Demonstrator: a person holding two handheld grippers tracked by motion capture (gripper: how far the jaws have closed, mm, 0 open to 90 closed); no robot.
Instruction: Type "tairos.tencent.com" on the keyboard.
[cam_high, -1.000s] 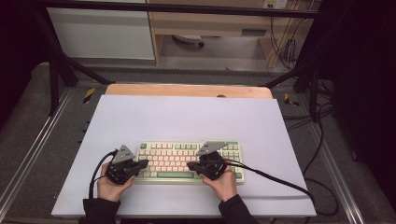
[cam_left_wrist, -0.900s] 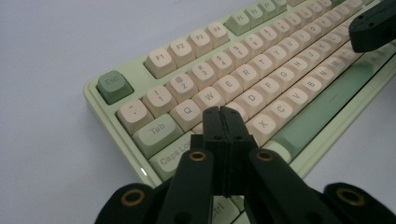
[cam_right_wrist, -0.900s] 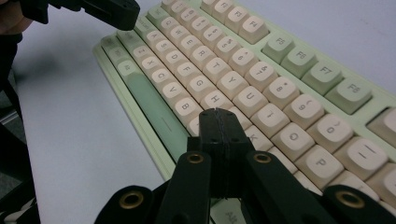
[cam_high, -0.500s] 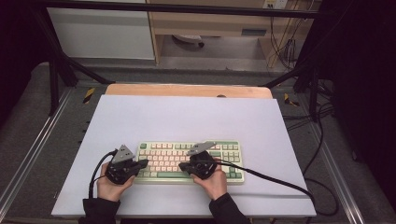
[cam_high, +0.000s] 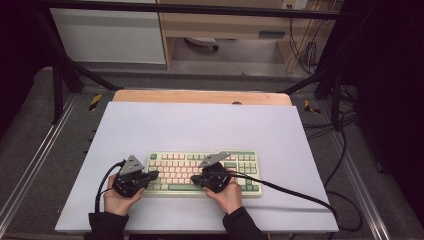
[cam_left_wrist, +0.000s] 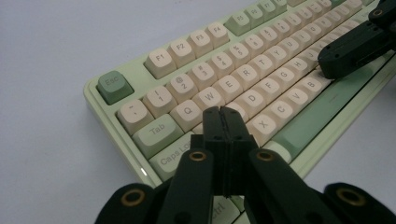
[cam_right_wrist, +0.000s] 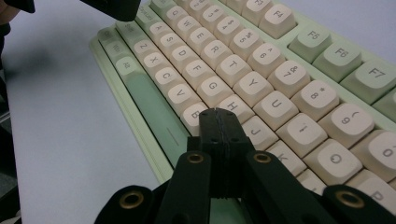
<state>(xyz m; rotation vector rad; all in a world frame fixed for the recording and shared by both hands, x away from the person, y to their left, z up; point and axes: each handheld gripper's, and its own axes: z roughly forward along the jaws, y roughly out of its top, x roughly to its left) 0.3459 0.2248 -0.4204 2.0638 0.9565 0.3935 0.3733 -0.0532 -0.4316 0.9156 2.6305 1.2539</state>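
- A green and cream keyboard (cam_high: 202, 173) lies flat on a pale sheet (cam_high: 200, 125) that covers the table, near the edge where the person sits and about midway across it
- The left gripper (cam_high: 153, 174) sits at the keyboard's left end, held in the person's left hand (cam_high: 120, 199), and points right across the keys
- In the left gripper view its two black jaws are pressed together with nothing between them; the joined tips (cam_left_wrist: 223, 116) stand over the left block of letter keys, between the A and S keys and the Z and X row, and whether they touch a key I cannot tell
- The right gripper (cam_high: 204, 179) is held in the right hand (cam_high: 227, 195) over the middle of the keyboard, with its grey three-cornered plate (cam_high: 215, 158) tilted above it
- In the right gripper view its jaws are also pressed flat together and pinch nothing; the tips (cam_right_wrist: 218, 117) stand at the bottom letter row, by the B and H keys, just above the long green space bar (cam_right_wrist: 154, 114)
- The two grippers are near each other yet apart: the right one's dark tip (cam_left_wrist: 355, 51) shows far along the key rows in the left gripper view
- A black cable (cam_high: 295, 192) trails from the right gripper across the sheet to the right; another loops from the left gripper beside the left hand
- Beyond the sheet a strip of wooden tabletop (cam_high: 200, 96) shows at the far side
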